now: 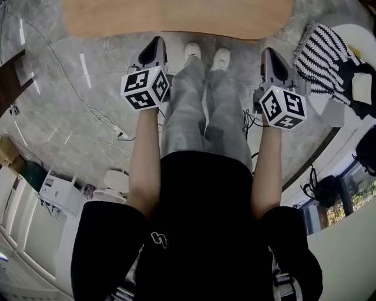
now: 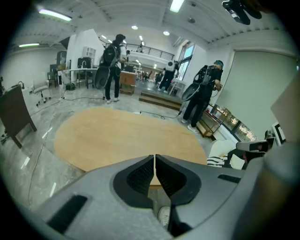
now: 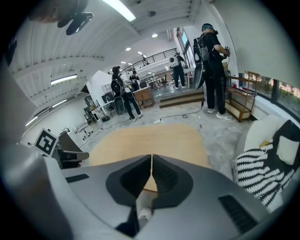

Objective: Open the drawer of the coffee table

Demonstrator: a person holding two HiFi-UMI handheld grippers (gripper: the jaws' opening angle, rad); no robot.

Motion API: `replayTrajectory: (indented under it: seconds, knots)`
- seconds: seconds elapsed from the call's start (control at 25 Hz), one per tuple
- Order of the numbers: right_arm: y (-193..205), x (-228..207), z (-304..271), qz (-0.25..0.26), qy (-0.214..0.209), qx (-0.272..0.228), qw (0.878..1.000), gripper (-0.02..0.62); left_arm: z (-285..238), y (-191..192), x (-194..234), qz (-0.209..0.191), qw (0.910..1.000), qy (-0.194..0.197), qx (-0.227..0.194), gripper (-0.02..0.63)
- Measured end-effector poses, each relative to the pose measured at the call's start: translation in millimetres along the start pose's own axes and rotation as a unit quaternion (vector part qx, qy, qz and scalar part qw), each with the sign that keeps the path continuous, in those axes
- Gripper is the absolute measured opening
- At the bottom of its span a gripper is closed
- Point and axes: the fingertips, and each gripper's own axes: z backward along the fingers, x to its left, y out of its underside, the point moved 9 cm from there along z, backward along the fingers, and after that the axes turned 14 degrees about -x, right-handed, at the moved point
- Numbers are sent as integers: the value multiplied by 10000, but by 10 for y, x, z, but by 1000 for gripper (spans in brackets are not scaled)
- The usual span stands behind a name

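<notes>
your left tool (image 1: pixel 157 41): pressed together, nothing pinched | your right tool (image 1: pixel 268 53): same | coffee table (image 1: pixel 176 17): ahead of both tips, not touching

The coffee table (image 1: pixel 176 17) has a plain, pale honey-tan wood top. The floor (image 1: pixel 64 100) is grey stone with lighter veining. The left gripper (image 1: pixel 156 44) and right gripper (image 1: pixel 269 56) are grey with black pads, and each bears a white cube (image 1: pixel 145 87) of black square markers. The knitted throw (image 1: pixel 320 50) is striped black and white (its seat (image 3: pixel 262 131) is white). The person wears grey trousers (image 1: pixel 200 106), white shoes (image 1: pixel 192 52) and a black top (image 1: pixel 200 235).
</notes>
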Motion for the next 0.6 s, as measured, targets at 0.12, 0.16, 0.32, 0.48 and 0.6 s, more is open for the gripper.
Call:
replayTrajectory:
  seconds: [0.12, 0.16, 0.32, 0.48, 0.6]
  knots:
    - [229, -61, -46, -17, 31, 173, 9998, 12, -100, 236, 54, -14, 9998, 59, 181, 15]
    - [302, -79, -65, -25, 57, 226, 9997, 12, -126, 302, 79, -16, 9997, 75, 231, 15]
    - [575, -136, -159, -20, 127, 433, 9990, 12, -223, 530, 188, -63, 9990, 146, 408, 15]
    - [817, -207, -257, -14, 118, 610, 9981, 12, -371, 776, 287, -235, 9976, 197, 620, 15]
    - [1003, -288, -331, 18, 111, 761, 9970, 12, -501, 981, 374, -320, 9961, 167, 800, 15]
